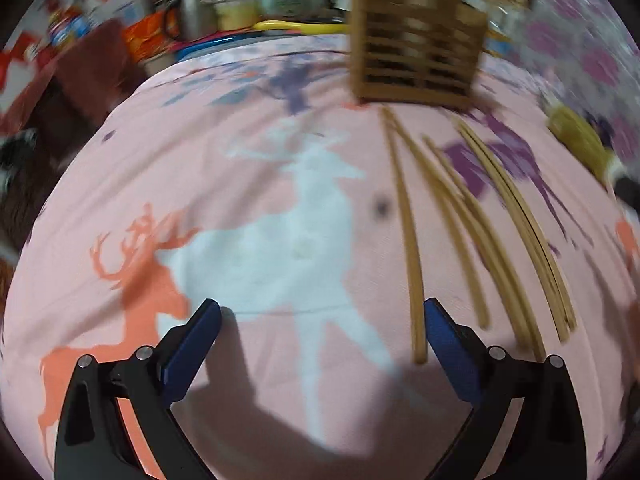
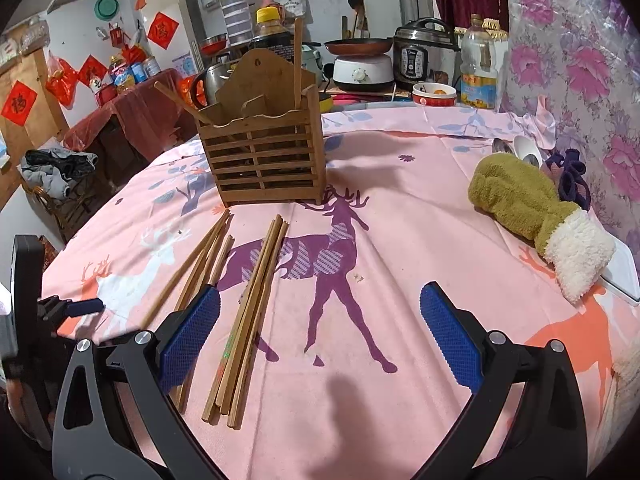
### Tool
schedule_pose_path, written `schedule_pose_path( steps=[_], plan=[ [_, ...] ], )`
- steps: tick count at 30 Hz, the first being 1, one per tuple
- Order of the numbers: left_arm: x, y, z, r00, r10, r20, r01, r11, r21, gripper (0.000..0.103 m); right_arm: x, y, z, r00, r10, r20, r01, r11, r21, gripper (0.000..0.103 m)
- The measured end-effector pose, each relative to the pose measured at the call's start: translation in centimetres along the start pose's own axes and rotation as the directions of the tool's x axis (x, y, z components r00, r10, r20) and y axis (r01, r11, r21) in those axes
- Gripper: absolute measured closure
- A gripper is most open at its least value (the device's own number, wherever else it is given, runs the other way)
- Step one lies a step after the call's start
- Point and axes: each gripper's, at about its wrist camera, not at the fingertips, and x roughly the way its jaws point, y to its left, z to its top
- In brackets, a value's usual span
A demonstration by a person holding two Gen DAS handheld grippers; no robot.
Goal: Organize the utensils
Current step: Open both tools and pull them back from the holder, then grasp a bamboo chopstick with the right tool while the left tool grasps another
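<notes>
Several wooden chopsticks [image 2: 256, 292] lie loose on the pink deer-print cloth [image 2: 420, 240], in front of a slatted wooden utensil holder [image 2: 264, 160]. Two chopsticks stand inside the holder. In the blurred left wrist view the holder [image 1: 416, 40] is far ahead and the chopsticks [image 1: 476, 216] fan out to the right. My left gripper [image 1: 320, 312] is open just above the cloth, its right finger beside the leftmost chopstick [image 1: 408, 224]. My right gripper [image 2: 320, 300] is open and empty, its left finger [image 2: 188, 336] over the near ends of some chopsticks. The left gripper [image 2: 76, 308] shows at the far left.
A green fleece mitten [image 2: 528, 208] lies at the right with spoons [image 2: 520, 150] behind it and a white tray edge [image 2: 624, 276] under its cuff. Beyond the table stand a rice cooker [image 2: 424, 56], an oil bottle [image 2: 478, 64], a bowl [image 2: 434, 94] and a kettle [image 2: 212, 80].
</notes>
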Motion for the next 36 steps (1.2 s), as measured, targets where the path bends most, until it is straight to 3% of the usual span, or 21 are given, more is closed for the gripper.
schedule_pose_path(
  steps=[5,12,15,18,22,24,27,33,36],
  plan=[
    [0.0,-0.1,0.2,0.999,0.044,0.007,-0.044,0.999,0.004,0.004,0.6,0.8,-0.9,0.998,0.046,-0.054,-0.048,0.998,-0.035,0.007],
    [0.0,-0.1,-0.2,0.999,0.033,0.006,-0.033,0.999,-0.007,0.004,2.7,2.5,-2.9,0.972,0.097,-0.214,-0.124,0.986,-0.114,0.038],
    [0.0,-0.1,-0.2,1.000,0.030,0.005,-0.030,0.999,-0.011,0.004,3.1,3.1,-4.0,0.961,0.089,-0.263,-0.133,0.979,-0.156,0.043],
    [0.0,0.0,-0.2,1.000,0.030,0.006,-0.030,0.999,-0.012,0.004,2.3,3.9,-5.0,0.970,0.044,-0.239,-0.103,0.966,-0.239,0.043],
    [0.0,0.0,-0.2,1.000,0.031,0.006,-0.031,0.999,-0.011,0.004,2.3,1.8,-4.4,0.971,0.013,-0.240,-0.055,0.984,-0.169,0.043],
    [0.0,-0.1,-0.2,1.000,0.031,0.006,-0.031,0.999,-0.011,0.004,2.0,0.6,-4.0,0.972,0.032,-0.233,-0.059,0.992,-0.113,0.059],
    [0.0,-0.1,-0.2,0.999,0.031,0.006,-0.031,0.999,-0.011,0.004,1.3,0.0,-4.2,0.972,0.076,-0.223,-0.097,0.991,-0.088,0.070],
    [0.0,-0.1,-0.2,0.999,0.032,0.006,-0.031,0.999,-0.011,0.004,0.1,1.0,-5.5,0.959,0.159,-0.233,-0.195,0.971,-0.139,0.071],
    [0.0,-0.1,-0.2,0.999,0.032,0.006,-0.032,0.999,-0.011,0.004,0.0,2.0,-5.7,0.958,0.161,-0.239,-0.208,0.960,-0.186,0.071]
  ],
)
